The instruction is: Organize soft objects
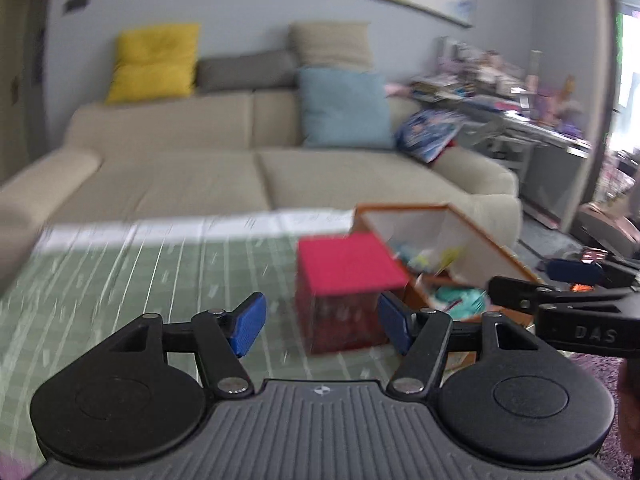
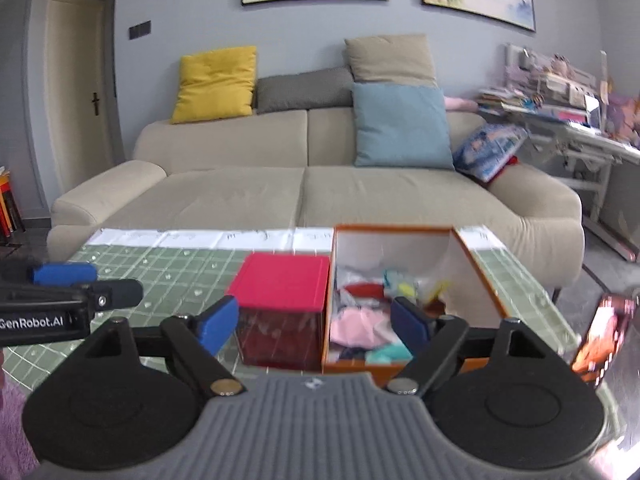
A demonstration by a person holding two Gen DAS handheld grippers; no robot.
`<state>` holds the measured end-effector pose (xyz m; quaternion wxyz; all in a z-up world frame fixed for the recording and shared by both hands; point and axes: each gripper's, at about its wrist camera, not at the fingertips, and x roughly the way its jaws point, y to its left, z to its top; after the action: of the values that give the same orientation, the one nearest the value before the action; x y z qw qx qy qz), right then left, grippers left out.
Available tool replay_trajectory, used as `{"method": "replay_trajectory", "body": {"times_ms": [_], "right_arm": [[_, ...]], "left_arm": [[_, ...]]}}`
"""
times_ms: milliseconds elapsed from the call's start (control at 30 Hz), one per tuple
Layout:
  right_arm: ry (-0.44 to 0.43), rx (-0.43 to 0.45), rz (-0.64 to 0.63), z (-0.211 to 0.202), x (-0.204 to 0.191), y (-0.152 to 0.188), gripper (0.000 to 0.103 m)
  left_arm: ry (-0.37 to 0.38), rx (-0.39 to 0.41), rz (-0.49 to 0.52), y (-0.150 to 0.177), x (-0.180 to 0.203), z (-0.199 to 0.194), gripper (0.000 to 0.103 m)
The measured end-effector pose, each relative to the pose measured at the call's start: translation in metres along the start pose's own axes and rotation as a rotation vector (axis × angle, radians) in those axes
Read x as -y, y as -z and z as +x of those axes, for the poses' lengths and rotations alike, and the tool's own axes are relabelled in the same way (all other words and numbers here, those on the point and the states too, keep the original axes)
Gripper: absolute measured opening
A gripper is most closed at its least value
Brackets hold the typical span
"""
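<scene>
Orange box (image 2: 476, 276) beside mat edge (image 2: 520, 276)

Across the bottom of both views we see our two tools, built alike. The left gripper (image 1: 320, 322) has a grey ribbed body, two round black discs, black linkage arms with silver pivot pins, and blue textured pads (image 1: 249, 322). The right gripper (image 2: 316, 326) matches it. At its left edge, white lettering on black reads "GenRobot.AI"; at right in the left view, "DAS".

Lidded box (image 2: 282, 308) left of cloth-filled open box (image 2: 476, 276), touching.
</scene>
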<state>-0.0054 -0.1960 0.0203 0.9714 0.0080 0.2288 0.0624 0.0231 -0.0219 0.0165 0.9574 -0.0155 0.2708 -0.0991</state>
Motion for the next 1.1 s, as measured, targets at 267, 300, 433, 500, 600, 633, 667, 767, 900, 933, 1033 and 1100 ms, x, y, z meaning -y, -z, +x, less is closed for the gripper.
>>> {"method": "replay_trajectory", "body": {"times_ms": [267,300,433,500,600,633,667,767,900,933,1033,1100], "right_arm": [[0.047,-0.083,0.015,0.021,-0.010,0.033,0.084],[0.054,-0.086,0.012,0.024,-0.010,0.036,0.085],[0.055,-0.120,0.017,0.034,-0.012,0.045,0.086],[0.067,-0.140,-0.001,0.039,-0.015,0.047,0.086],[0.079,-0.168,-0.028,0.045,-0.020,0.049,0.086],[0.078,-0.170,-0.034,0.045,-0.020,0.050,0.086],[0.078,-0.167,-0.036,0.045,-0.021,0.050,0.086],[0.073,-0.162,-0.034,0.045,-0.020,0.050,0.086],[0.069,-0.160,-0.036,0.044,-0.021,0.050,0.086],[0.067,-0.160,-0.036,0.043,-0.021,0.050,0.086],[0.065,-0.160,-0.038,0.043,-0.022,0.051,0.086],[0.064,-0.163,-0.035,0.043,-0.021,0.051,0.086]], "left_arm": [[-0.126,-0.015,-0.037,0.037,-0.016,0.008,0.075],[-0.137,-0.029,-0.019,0.041,-0.015,0.010,0.077],[-0.140,-0.094,0.027,0.057,-0.012,0.012,0.088],[-0.145,-0.119,0.032,0.062,-0.011,0.014,0.088],[-0.136,-0.114,0.025,0.067,-0.012,0.015,0.088],[-0.140,-0.115,0.030,0.067,-0.011,0.015,0.089],[-0.147,-0.120,0.035,0.069,-0.010,0.015,0.089],[-0.159,-0.130,0.048,0.071,-0.007,0.015,0.089],[-0.156,-0.123,0.048,0.069,-0.006,0.012,0.089],[-0.152,-0.123,0.046,0.069,-0.007,0.013,0.089],[-0.149,-0.129,0.047,0.069,-0.007,0.014,0.089],[-0.150,-0.133,0.050,0.069,-0.007,0.015,0.089]]}}
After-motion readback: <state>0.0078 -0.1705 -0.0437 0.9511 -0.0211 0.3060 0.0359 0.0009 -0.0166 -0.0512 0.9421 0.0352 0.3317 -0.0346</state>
